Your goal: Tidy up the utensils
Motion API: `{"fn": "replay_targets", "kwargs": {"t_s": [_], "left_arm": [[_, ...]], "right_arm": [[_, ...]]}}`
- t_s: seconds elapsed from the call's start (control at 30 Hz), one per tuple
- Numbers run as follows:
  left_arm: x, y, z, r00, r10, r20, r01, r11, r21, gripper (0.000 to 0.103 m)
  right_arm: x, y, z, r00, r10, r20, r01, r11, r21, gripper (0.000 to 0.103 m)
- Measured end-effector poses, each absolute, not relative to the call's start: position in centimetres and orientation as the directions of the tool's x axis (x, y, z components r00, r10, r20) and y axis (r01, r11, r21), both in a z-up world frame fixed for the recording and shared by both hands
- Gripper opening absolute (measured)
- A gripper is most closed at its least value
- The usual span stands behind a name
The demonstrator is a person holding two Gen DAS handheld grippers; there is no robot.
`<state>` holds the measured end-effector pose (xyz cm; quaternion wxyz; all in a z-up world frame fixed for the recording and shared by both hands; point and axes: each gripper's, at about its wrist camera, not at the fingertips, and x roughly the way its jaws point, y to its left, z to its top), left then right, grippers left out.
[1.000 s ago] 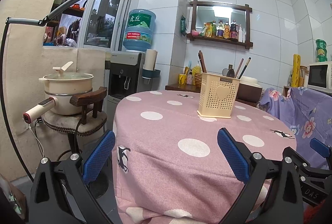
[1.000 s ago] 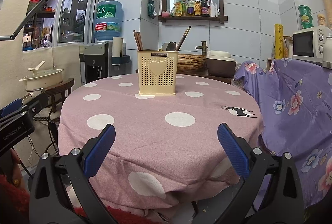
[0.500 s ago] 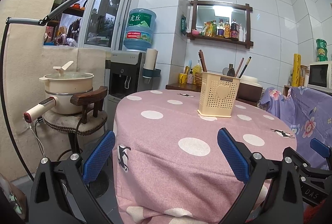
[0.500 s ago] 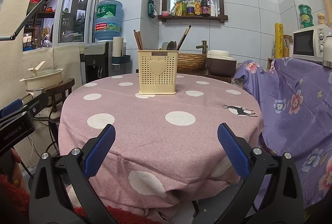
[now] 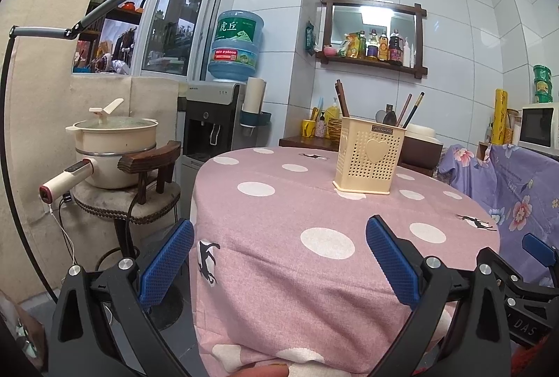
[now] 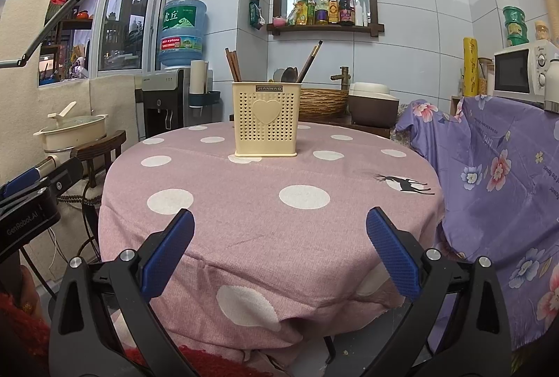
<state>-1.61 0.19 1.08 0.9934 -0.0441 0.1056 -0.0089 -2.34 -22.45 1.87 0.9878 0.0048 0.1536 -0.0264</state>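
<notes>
A cream perforated utensil holder (image 6: 266, 119) with a heart on its front stands upright on the far part of a round table with a pink polka-dot cloth (image 6: 272, 202). It also shows in the left wrist view (image 5: 368, 156). Brown chopsticks (image 6: 233, 65), darker chopsticks (image 6: 311, 59) and a metal spoon (image 6: 288, 74) stick out of it. My left gripper (image 5: 279, 249) is open and empty at the table's near left edge. My right gripper (image 6: 279, 246) is open and empty at the near edge, well short of the holder.
A chair (image 5: 146, 174) with a cream pot (image 5: 113, 151) stands left of the table, with a water dispenser (image 5: 216, 118) behind it. A sofa under a purple floral cover (image 6: 499, 174) is at the right. A counter with a wicker basket (image 6: 323, 102) lies behind.
Both views have shifted only very slightly. The holder and its utensils have not moved, and both grippers stay open.
</notes>
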Motion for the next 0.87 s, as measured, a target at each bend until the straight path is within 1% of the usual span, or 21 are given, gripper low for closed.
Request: {"fn": "replay_targets", "kwargs": {"t_s": [0.37,0.87], "left_arm": [[-1.61,0.15,0.91,0.974,-0.044,-0.220,0.024,0.995,-0.092,0.098],[-1.50,0.06,1.23,0.974,-0.036,-0.222,0.015,0.996,-0.093,0.098]], "right_arm": [[-2.26,-22.32,1.28,0.949,-0.046,-0.311,0.049,0.999,0.001,0.097],[-2.22,-22.12,1.12,0.949,-0.044,-0.313,0.047,0.999,0.002,0.097]]}}
